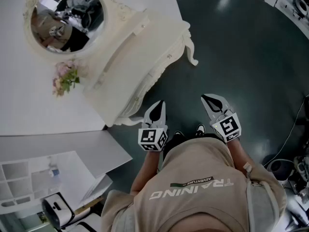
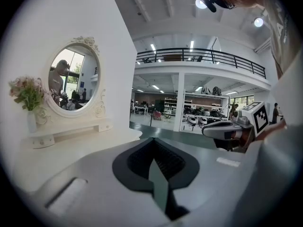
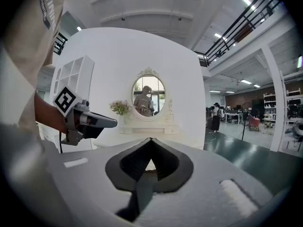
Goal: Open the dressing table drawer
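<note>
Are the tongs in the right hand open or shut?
Shut: the right tongs have their two halves meeting at the tip, with nothing held between them.

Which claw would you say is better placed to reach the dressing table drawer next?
Left, probably: the left claw hangs nearer the front of the dressing table, while the right claw sits farther out. Both are shut.

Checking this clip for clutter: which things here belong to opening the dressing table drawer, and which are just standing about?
For the job:
- dressing table
- left tongs, shut and empty
- right tongs, shut and empty

Just standing about:
- flowers
- mirror
- white shelf unit
</note>
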